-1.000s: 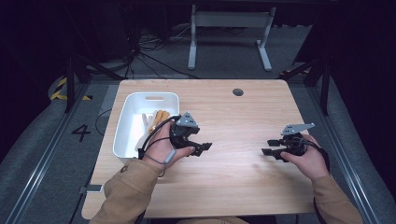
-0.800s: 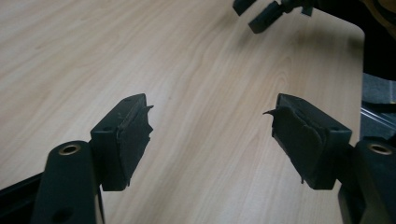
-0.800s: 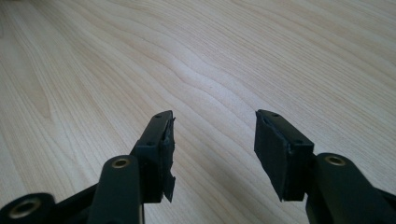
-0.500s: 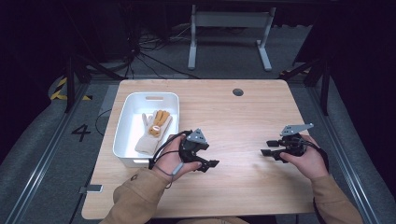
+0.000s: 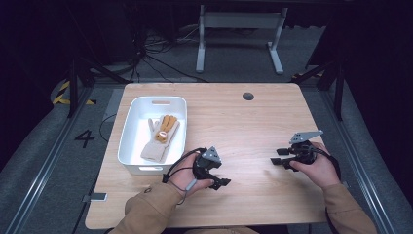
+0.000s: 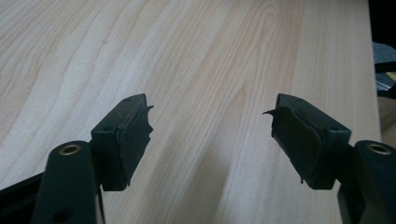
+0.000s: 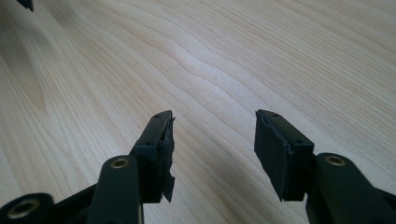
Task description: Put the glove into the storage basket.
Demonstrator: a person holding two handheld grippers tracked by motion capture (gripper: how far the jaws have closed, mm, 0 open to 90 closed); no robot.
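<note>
A cream and tan knitted glove [image 5: 160, 136] lies inside the white bin [image 5: 130, 127] on the left part of the wooden table [image 5: 253, 122]. My left gripper [image 5: 223, 183] rests low over the table just right of the bin's near corner. Its jaws stand open with only bare wood between them in the left gripper view [image 6: 210, 122]. My right gripper [image 5: 278, 161] sits near the table's right side and points left. It is open and holds nothing, as the right gripper view [image 7: 212, 140] shows.
A dark round grommet hole [image 5: 248, 96] sits near the table's far edge. Black cables trail from both grippers. Beyond the table are a grey floor, a metal stand's legs [image 5: 238, 46] and black rails along both sides.
My left gripper has come away from the bin, moving down and toward the near edge, and now sits low over the wood. The right gripper has stayed put.
</note>
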